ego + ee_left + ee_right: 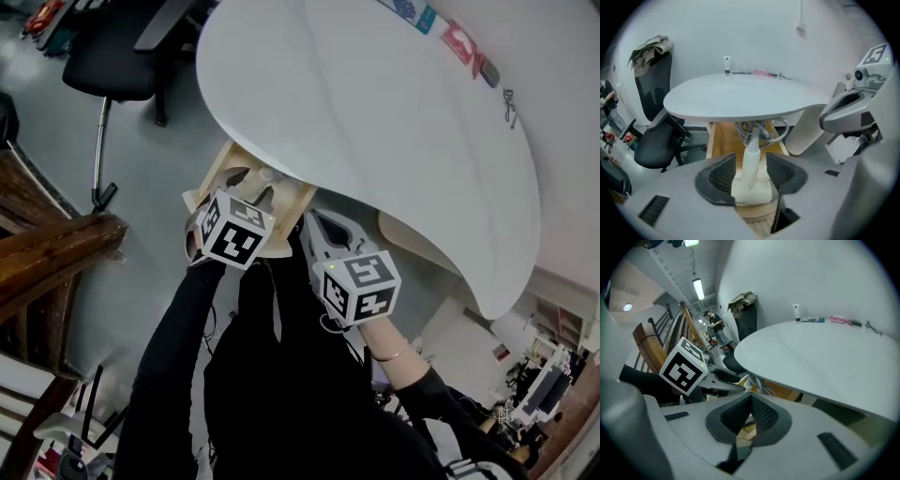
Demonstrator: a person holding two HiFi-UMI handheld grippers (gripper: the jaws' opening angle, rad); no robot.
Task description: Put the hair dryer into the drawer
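White wall and grey floor (pixel 141 169) frame an oval white bench (pixel 740 98), with a black office chair (pixel 656 136) at its far side and a small upright tube (pixel 727 65) near its back edge. Under the bench's near edge a light wooden drawer (pixel 723 140) stands pulled out.

The hair dryer (pixel 751 187) lies inside the drawer. It is white, and its long axis runs along the drawer's depth, front to back. Its broad, blocky end is nearest the drawer front, and its slim part points away under the bench. There it meets a loose coil of grey cord (pixel 759 129) at the drawer's back.

The left tongs (pixel 750 159) point steeply down over the drawer front with their jaws spread wide. In the left gripper view the slim part of the hair dryer runs up the middle of the gap, with clear space to the dark ribbed pad on either side. The broad end sits just below and beyond the pads. Neither pad presses on it, so the hair dryer rests in the drawer, not in a grip.

The right tongs (pixel 751 397) are pressed together at the tips with nothing between them. In the head view they hang just beside the left tongs, at the drawer's right front corner (pixel 314 225), clear of the hair dryer. The right gripper view shows the left gripper's marker cube (pixel 684 369) close by.
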